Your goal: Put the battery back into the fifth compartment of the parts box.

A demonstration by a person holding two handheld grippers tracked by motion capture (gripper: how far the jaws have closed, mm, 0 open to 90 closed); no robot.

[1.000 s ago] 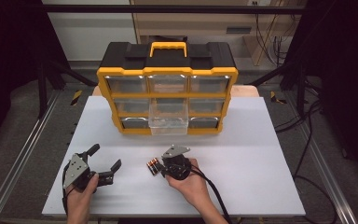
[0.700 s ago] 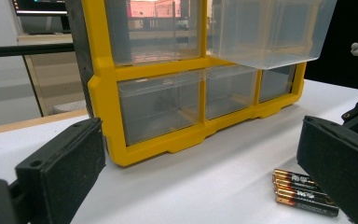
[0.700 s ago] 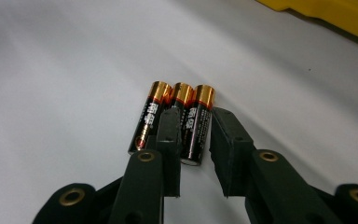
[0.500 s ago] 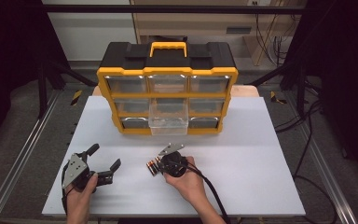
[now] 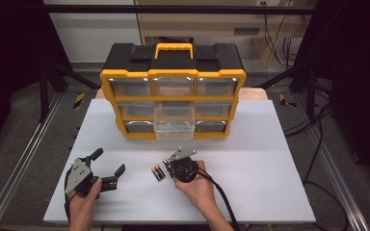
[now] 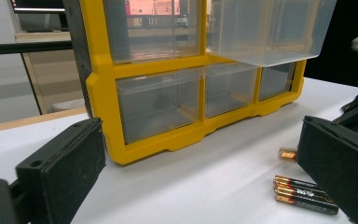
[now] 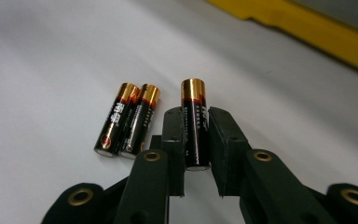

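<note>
Battery (image 7: 195,122) sits clamped between the right gripper (image 7: 196,133) jaws low over the desk (image 5: 270,159), likely bound for the open drawer (image 5: 174,124) at twelve o'clock; left gripper (image 5: 110,169) gapes idle.

A yellow-and-black drawer organizer (image 5: 172,91) stood at the far side of the white table (image 5: 250,159), its bottom middle drawer (image 5: 174,126) pulled out; the right gripper (image 5: 169,166) lay just beside two batteries (image 5: 157,172), the left gripper (image 5: 110,167) spread wide
</note>
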